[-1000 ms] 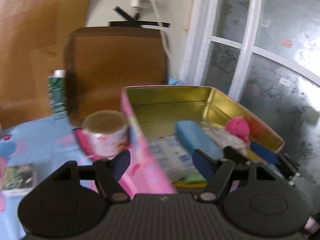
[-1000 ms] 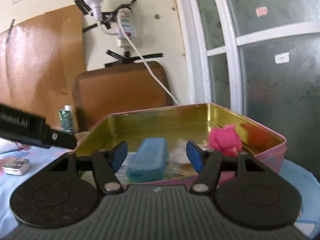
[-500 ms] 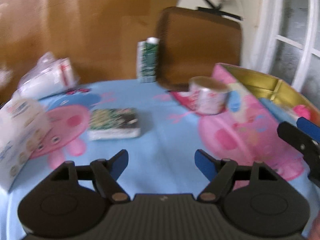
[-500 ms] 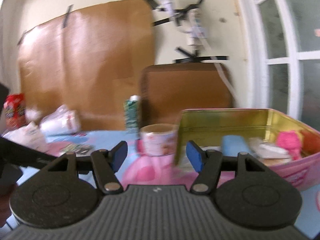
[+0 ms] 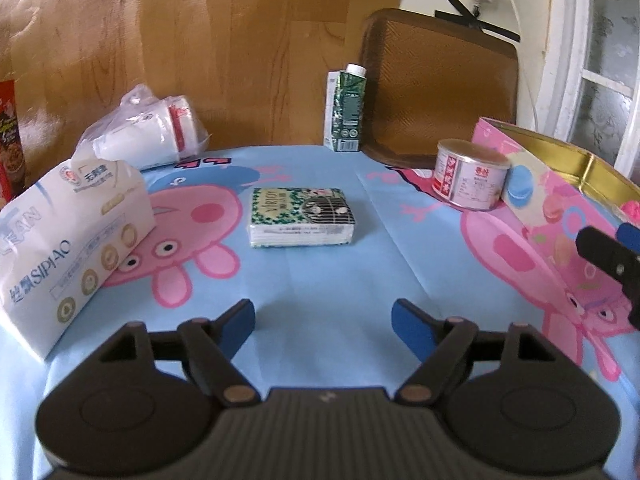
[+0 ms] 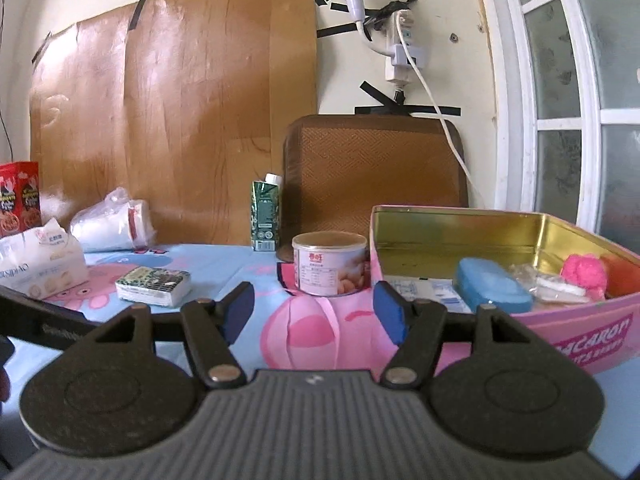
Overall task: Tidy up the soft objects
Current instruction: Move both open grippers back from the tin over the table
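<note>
— Both tongs first: how do they stand?

— Left gripper hangs over the blue cartoon tablecloth with its blue-tipped jaws spread wide and nothing between them. Right gripper is likewise wide open and holds nothing; it sits low over the cloth, facing the can and the tin.

— Now sweep from the left edge.

— Farthest left, seen from the right wrist, a red snack box stands against the brown wall panel. Next comes a large white tissue pack, lying tilted on the cloth. Behind it, near the wall, is a clear bag of stacked white cups on its side.

— And the middle?

— A small green-patterned tissue packet lies flat on the cloth, well apart from both grippers, ahead of the left one. Behind it a green drink carton stands upright by the brown chair back.

— Then the right side?

— A pink-labelled can stands upright just beside the near corner of the open pink tin. Inside the gold-lined tin lie a flat white packet, a blue oblong soft block, a crumpled clear wrapper, and a pink fluffy thing with something orange behind it that I cannot make out.
</note>
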`<state>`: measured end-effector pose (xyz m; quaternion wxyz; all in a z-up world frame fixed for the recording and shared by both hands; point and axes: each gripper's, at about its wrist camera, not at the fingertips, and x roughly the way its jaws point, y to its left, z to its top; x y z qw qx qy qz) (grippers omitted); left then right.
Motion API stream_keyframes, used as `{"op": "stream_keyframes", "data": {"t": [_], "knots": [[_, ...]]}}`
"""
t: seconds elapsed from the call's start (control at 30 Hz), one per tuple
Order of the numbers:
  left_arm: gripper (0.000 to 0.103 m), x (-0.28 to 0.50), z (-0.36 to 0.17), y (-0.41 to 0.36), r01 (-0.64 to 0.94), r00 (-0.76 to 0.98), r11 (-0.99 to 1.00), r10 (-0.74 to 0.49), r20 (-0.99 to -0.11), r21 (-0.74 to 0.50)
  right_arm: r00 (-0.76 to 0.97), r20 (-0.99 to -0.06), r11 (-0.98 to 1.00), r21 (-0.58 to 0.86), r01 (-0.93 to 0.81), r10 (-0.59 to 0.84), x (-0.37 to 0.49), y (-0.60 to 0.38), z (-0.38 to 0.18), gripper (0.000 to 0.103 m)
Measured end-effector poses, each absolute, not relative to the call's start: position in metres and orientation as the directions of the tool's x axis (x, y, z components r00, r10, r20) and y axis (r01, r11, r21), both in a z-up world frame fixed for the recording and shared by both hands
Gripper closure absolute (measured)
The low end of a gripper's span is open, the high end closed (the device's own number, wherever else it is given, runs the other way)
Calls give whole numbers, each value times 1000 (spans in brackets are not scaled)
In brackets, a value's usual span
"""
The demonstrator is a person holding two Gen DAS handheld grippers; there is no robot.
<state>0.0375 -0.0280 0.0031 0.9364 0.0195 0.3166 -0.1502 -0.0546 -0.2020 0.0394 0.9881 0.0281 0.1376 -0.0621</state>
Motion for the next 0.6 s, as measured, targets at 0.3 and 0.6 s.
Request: {"op": "stream_keyframes", "data": {"t": [0.3,0.6], "knots": [[22,33,2,-28,288,769,956,-263,-583,-51,954,-274,991,23,134,-122,-52,-200,36,32],[21,30,2,-27,286,781,957,-259,-568,-44,957,-262,991,12,133,-126,-53,-199,36,31]]}}
